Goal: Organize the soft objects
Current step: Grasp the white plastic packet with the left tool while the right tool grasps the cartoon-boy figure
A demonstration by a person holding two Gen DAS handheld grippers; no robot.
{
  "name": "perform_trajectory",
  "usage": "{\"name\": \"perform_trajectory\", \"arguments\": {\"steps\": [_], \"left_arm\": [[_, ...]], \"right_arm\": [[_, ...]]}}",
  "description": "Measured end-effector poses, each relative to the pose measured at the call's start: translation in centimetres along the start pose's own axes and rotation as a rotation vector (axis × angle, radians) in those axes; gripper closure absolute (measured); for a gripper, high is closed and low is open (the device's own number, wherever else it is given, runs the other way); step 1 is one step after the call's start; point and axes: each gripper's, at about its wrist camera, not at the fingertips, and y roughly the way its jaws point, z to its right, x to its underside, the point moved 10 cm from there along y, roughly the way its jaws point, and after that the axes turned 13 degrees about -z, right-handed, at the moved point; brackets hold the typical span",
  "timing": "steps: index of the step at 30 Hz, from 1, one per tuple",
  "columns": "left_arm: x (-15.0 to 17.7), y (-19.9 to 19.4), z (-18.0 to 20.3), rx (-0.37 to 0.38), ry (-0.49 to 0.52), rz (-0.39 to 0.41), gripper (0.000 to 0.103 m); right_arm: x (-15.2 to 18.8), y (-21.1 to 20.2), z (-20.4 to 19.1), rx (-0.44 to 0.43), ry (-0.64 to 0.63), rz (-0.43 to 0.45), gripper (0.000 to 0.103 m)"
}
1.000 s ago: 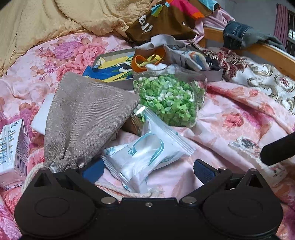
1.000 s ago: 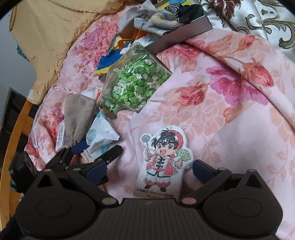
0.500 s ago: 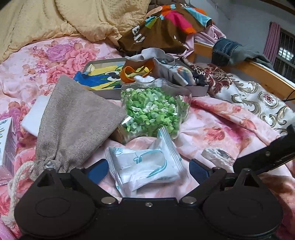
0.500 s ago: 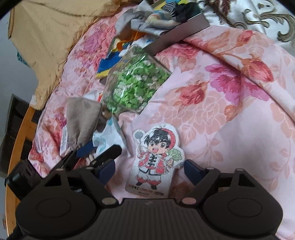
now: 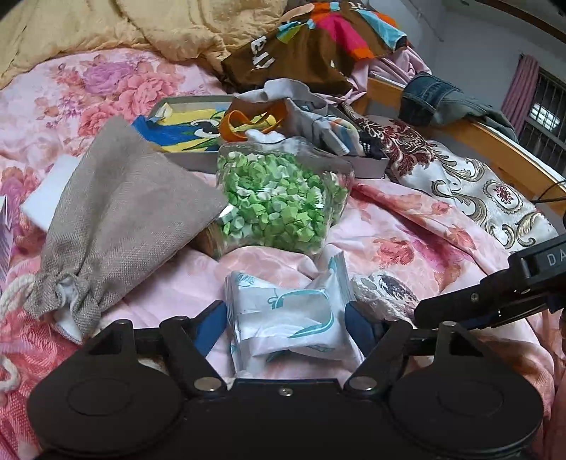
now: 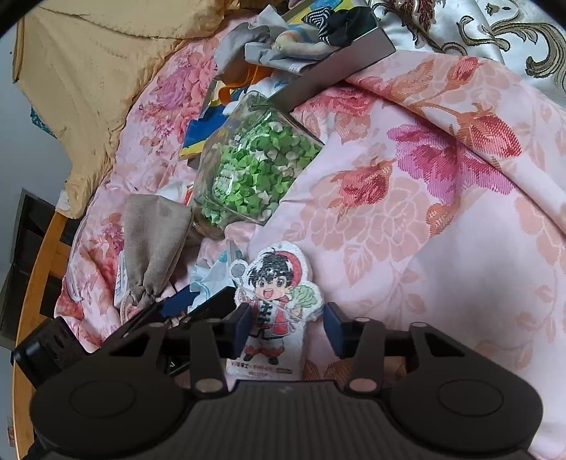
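Observation:
A white and teal plastic packet (image 5: 288, 313) lies on the pink floral bedspread between the fingers of my left gripper (image 5: 286, 320), whose jaws sit close against its sides. A flat cartoon-boy plush patch (image 6: 274, 300) lies between the fingers of my right gripper (image 6: 288, 327), whose jaws are narrowed around it but still apart from its edges. The patch shows at the packet's right in the left wrist view (image 5: 385, 288). A grey drawstring bag (image 5: 116, 219) lies to the left.
A clear bag of green paper stars (image 5: 279, 205) lies ahead. Behind it a grey tray (image 5: 368, 168) holds socks and cloths. A white block (image 5: 46, 193) sits left. A yellow blanket (image 5: 106, 24), clothes and a wooden bed rail (image 5: 495, 141) lie beyond.
Both grippers moved forward and narrowed. The left one now brackets the white packet, the right one brackets the cartoon patch.

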Motion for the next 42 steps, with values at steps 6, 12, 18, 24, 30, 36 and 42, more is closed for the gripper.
{"name": "perform_trajectory", "arguments": {"steps": [6, 12, 18, 24, 30, 36, 42], "left_arm": [[0.2, 0.2, -0.5, -0.005, -0.030, -0.014, 0.029], [0.4, 0.3, -0.6, -0.010, -0.028, -0.017, 0.031], [0.4, 0.2, -1.0, -0.011, -0.054, -0.015, 0.036], [0.5, 0.0, -1.4, 0.019, -0.095, -0.010, 0.039], [0.5, 0.0, -1.2, 0.018, -0.091, -0.009, 0.039], [0.4, -0.3, -1.3, 0.013, -0.113, 0.010, 0.046], [0.2, -0.6, -1.2, 0.001, -0.121, 0.019, 0.050]], "right_arm": [[-0.1, -0.3, -0.8, -0.061, -0.010, 0.011, 0.061], [-0.5, -0.5, -1.5, -0.109, -0.022, 0.037, 0.061], [-1.0, 0.2, -2.0, -0.108, -0.053, 0.047, 0.062], [-1.1, 0.7, -3.1, -0.165, -0.090, 0.046, 0.077], [-1.2, 1.1, -3.3, -0.086, -0.139, 0.069, 0.086], [-1.5, 0.4, -3.4, -0.034, -0.185, 0.121, 0.088], [-1.5, 0.1, -3.8, 0.029, -0.245, 0.146, 0.088]]}}
